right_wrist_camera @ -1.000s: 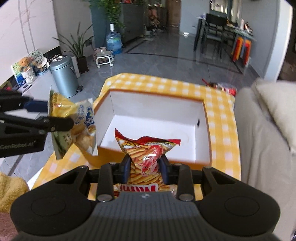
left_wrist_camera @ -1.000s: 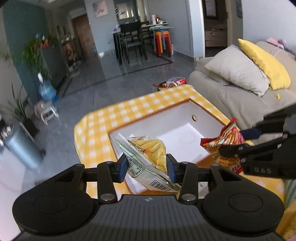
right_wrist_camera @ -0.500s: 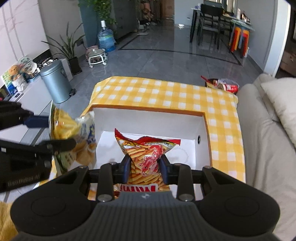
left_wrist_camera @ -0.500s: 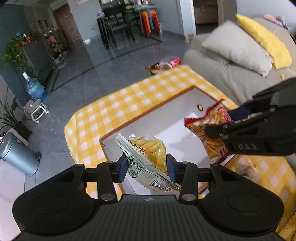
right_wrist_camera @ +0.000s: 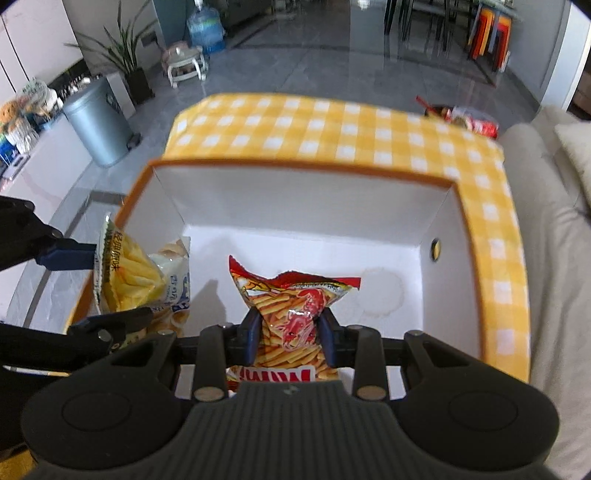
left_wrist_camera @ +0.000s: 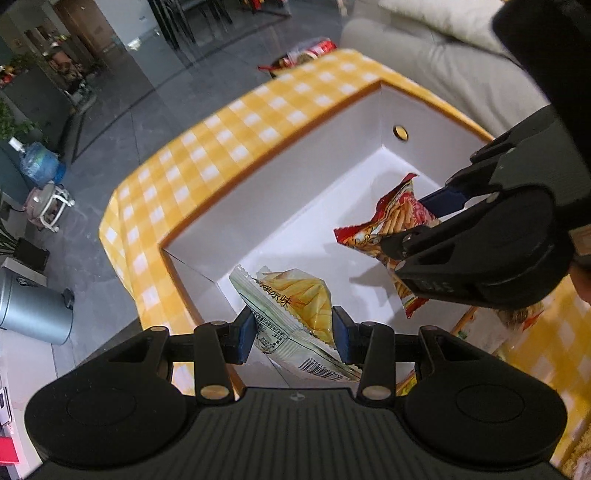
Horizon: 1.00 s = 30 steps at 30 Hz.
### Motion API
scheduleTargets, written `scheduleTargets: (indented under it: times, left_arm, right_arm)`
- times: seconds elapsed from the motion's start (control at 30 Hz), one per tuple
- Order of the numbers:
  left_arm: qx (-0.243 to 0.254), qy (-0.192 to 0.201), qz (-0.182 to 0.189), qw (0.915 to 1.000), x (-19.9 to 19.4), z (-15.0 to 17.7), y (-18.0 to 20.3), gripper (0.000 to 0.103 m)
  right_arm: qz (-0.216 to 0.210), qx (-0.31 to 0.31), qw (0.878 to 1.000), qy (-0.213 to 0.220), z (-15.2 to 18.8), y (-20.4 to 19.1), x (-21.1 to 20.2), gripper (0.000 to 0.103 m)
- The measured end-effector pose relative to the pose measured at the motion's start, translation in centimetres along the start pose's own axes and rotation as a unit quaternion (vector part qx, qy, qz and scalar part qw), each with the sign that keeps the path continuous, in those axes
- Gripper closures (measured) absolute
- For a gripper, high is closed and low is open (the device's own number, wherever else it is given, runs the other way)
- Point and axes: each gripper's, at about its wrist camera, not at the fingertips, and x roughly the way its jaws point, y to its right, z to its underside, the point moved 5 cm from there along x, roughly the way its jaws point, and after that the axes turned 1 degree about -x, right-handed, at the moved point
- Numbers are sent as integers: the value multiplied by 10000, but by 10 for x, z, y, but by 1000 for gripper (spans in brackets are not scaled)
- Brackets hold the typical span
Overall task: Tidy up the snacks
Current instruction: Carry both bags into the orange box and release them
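Note:
My left gripper [left_wrist_camera: 293,328] is shut on a yellow and white chip bag [left_wrist_camera: 295,306] and holds it over the near left corner of an open white box with an orange rim [left_wrist_camera: 280,147]. My right gripper [right_wrist_camera: 288,334] is shut on a red and orange snack bag [right_wrist_camera: 291,310] and holds it over the box's near middle [right_wrist_camera: 303,199]. The right gripper and its red bag [left_wrist_camera: 391,225] show at the right of the left wrist view. The left gripper's yellow bag [right_wrist_camera: 129,273] shows at the left of the right wrist view.
The box stands on a table with a yellow checked cloth [right_wrist_camera: 332,125]. More snack packets [left_wrist_camera: 306,53] lie beyond the table's far end. A grey sofa [left_wrist_camera: 443,74] runs along the right side. A metal bin [right_wrist_camera: 98,122] and a water bottle [right_wrist_camera: 205,31] stand on the floor.
Both grippers have moved forward and down with their bags, from in front of the box's near edge to over its inside. The box now fills more of both views.

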Motion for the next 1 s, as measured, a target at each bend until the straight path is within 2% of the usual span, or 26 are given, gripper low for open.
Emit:
scheduleTargets:
  times: [0.3,0.57,0.87,0.97,1.0]
  left_arm:
    - [-2,-563,108,9984,28,7,1,54]
    - [-78,-782,161,9968,40,9,0,54]
    - [-318,-953,112,9949,47,11,-7,52]
    - [-285,-912,-24,9954,43,13,-5,45]
    - [-272,-874,-45,9958,41,13,-5,42]
  right_arm:
    - [-234,146,9969,-731,14,-1,39,72]
    - [-388,221,9925,-1141,24,-8,56,72]
    - [-346,225,9916,-1224,23,-11,59,69]
    - [-260,165,9928,-1157,22,-12,54,63]
    - [-194,133,9934,-1120,21,-12,52,57]
